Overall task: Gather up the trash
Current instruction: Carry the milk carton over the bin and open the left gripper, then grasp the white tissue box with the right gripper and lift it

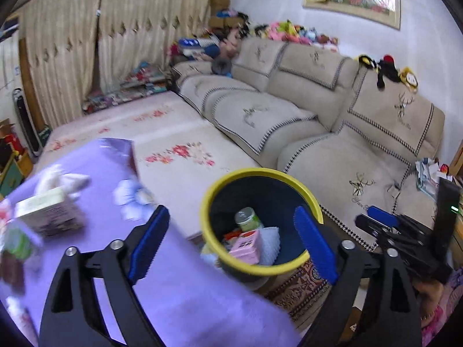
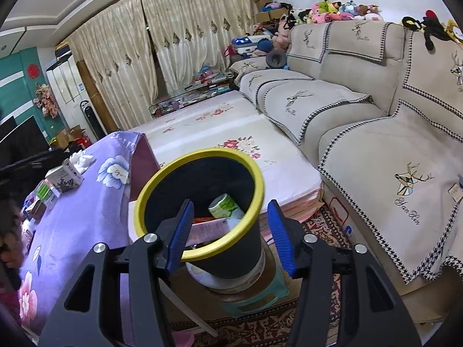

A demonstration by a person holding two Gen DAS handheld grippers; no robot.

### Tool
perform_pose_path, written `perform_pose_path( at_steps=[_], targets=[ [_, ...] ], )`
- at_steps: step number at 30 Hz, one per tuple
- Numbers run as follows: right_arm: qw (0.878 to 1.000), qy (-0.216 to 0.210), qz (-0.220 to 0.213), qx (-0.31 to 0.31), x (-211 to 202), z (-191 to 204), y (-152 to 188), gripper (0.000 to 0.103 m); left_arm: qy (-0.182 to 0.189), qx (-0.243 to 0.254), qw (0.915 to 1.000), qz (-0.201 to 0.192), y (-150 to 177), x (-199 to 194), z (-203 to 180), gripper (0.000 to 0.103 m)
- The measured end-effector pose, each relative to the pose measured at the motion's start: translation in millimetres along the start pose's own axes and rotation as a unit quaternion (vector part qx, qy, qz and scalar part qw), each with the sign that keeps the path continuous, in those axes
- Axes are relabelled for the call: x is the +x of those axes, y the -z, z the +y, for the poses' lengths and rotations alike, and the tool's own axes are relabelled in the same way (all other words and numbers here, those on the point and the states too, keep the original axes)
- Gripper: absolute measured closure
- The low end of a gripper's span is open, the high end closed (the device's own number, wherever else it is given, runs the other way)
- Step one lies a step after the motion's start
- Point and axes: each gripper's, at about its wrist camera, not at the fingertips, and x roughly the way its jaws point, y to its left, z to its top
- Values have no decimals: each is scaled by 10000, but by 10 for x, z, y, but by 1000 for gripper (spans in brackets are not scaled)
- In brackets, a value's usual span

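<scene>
We've got both grippers, left gripper (image 1: 235, 243) and right gripper (image 2: 230, 237), spread wide and holding nothing over the yellow-rimmed bin (image 2: 162, 173) (green can (image 2: 224, 204) inside at twelve o'clock).

Trash bin (image 2: 199, 202): dark body, yellow rim, upright, open top, raised on a white tub beside the bench.

Contents: green-and-white can (image 1: 248, 219), lying tilted; pink carton (image 1: 246, 245) against the near wall; white ridged piece (image 1: 270, 243) touching the carton.

On bench, purple cloth: white-and-black carton (image 2: 64, 176), on its side; crumpled white tissue (image 2: 82, 159) just behind; smaller green-and-white cartons (image 2: 46, 193) nearer the edge.
</scene>
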Motion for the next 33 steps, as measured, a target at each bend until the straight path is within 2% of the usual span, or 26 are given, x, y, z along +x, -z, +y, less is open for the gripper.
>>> perform_pose_path(
  at_steps=[5, 9, 13, 18, 23, 26, 29, 33],
  targets=[
    [9996, -225, 55, -173, 36, 267, 10, 52, -369, -234, 9986, -295, 246, -757, 429, 5],
    [9976, -517, 106, -447, 79, 643, -7, 52, -957, -482, 9926, -563, 544, -1359, 816, 5],
    [9932, -851, 159, -781, 127, 1102, -45, 52, -1748, -679, 9797, -706, 884, -1917, 1219, 5],
    [9833, -1314, 222, -1237, 195, 1729, -139, 50, -2252, -1106, 9642, -858, 1265, -2438, 1675, 5],
    [9699, -1706, 304, -1708, 338, 2416, -205, 49, -2380, -1538, 9545, -931, 1550, -2699, 2044, 5],
    [9613, -1845, 342, -2019, 498, 2845, -252, 48, -2391, -1692, 9517, -922, 1660, -2742, 2168, 5],
    [9514, -2000, 403, -2305, 724, 3166, -291, 42, -2416, -1786, 9495, -904, 1726, -2734, 2261, 5],
    [9439, -1988, 617, -2565, 1191, 3456, -352, 42, -2438, -1892, 9473, -861, 1792, -2721, 2329, 5]
  ],
)
